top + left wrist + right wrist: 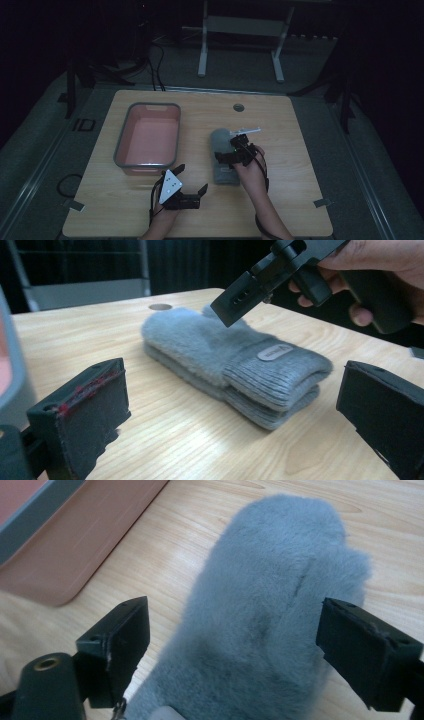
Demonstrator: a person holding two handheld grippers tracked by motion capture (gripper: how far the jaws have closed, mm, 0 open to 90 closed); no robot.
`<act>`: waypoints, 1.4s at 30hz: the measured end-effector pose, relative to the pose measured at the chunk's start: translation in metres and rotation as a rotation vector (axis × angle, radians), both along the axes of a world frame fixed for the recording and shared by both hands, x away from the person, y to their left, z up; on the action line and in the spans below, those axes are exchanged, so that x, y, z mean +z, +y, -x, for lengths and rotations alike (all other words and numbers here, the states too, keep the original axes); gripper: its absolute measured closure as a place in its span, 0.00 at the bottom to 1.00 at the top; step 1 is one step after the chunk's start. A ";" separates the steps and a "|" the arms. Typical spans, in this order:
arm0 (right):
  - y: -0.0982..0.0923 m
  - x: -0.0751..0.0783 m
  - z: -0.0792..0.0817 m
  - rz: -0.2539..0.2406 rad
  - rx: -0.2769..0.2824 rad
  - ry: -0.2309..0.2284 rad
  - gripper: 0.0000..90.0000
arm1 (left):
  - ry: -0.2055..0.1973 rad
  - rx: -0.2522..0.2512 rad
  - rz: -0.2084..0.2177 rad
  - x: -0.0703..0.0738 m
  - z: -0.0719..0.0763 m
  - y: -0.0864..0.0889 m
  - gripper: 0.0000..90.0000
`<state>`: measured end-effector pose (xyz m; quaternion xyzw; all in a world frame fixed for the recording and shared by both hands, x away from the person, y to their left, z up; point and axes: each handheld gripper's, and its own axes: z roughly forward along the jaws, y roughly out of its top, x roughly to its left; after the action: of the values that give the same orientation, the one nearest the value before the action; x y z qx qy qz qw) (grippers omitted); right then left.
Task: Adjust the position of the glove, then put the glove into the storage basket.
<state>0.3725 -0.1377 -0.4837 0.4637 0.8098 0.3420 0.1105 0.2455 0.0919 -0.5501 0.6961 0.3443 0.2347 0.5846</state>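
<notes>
Two grey fluffy mittens (225, 176) lie stacked on the wooden table (285, 200), right of centre, with their knit cuffs toward the person. A small label (274, 352) shows on the top cuff. My right gripper (234, 146) hovers just over the mittens (280, 555), open, its jaws (242, 647) standing on either side of the fluffy part without touching it. My left gripper (191, 180) rests low near the front edge, left of the mittens (210, 345). It is open (230, 430) with nothing between its pads and points toward the cuffs.
A pink bin with a grey rim (120, 145) stands at the left of the table, empty inside; its wall (75, 540) is close to the mittens' left. A round cable hole (238, 107) sits near the far edge. The room around is dark.
</notes>
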 end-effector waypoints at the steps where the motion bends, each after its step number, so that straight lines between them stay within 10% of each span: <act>1: -0.003 0.000 -0.001 -0.007 0.018 -0.010 0.16 | 0.015 -0.002 -0.006 0.001 -0.002 0.000 0.01; 10: -0.034 -0.001 -0.012 -0.027 0.158 -0.100 0.16 | 0.059 0.011 0.002 0.006 -0.013 0.003 0.01; 16: -0.055 -0.011 -0.023 -0.088 0.193 -0.135 0.17 | 0.168 -0.068 0.052 0.021 -0.033 -0.003 0.01; 23: -0.072 -0.023 -0.020 -0.090 0.242 -0.143 0.17 | 0.189 -0.195 -0.048 0.040 -0.057 -0.036 0.01; 35: -0.086 -0.020 -0.023 -0.157 0.093 -0.067 0.16 | 0.328 -0.060 -0.082 0.035 -0.107 -0.049 0.12; 42: -0.068 -0.022 -0.025 -0.179 0.091 -0.101 0.56 | 0.376 -0.032 -0.099 0.029 -0.123 -0.051 0.17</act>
<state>0.3972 -0.2058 -0.5057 0.4167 0.7895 0.4407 0.0937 0.3685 0.0413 -0.5207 0.7609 0.4246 0.1078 0.4787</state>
